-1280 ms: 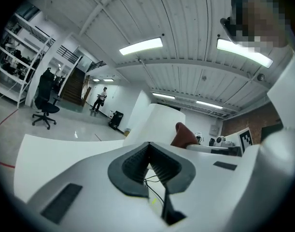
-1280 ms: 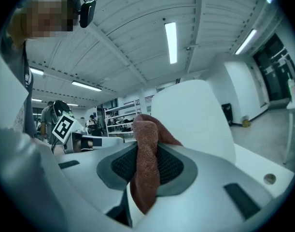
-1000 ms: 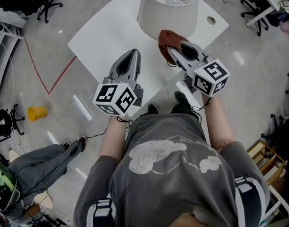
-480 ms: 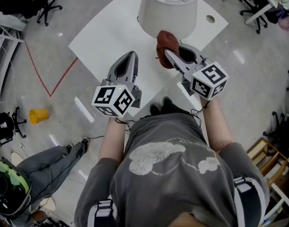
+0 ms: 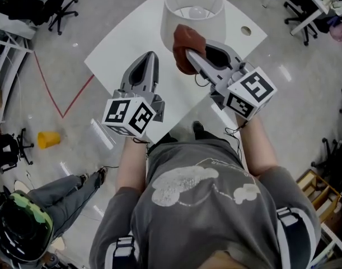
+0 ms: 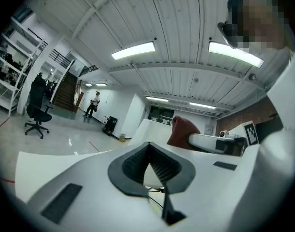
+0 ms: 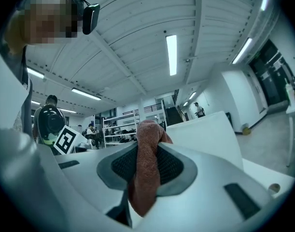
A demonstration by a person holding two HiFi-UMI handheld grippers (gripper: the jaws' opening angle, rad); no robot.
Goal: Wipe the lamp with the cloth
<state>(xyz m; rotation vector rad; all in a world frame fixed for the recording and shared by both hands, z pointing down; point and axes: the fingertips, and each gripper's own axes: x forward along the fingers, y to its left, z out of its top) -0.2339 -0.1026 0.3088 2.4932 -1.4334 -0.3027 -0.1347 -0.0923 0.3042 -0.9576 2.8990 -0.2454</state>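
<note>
Lamp (image 5: 193, 11) upright, long axis vertical; cloth (image 5: 186, 46) seemingly against it.

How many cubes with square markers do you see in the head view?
2. One cube rides on the left gripper; the other cube on the right gripper, which holds the cloth.

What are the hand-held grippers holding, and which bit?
The right hand-held gripper pinches the rust-red terry cloth around its bunched middle, and cloth sticks out either way. The left hand-held gripper holds nothing.
</note>
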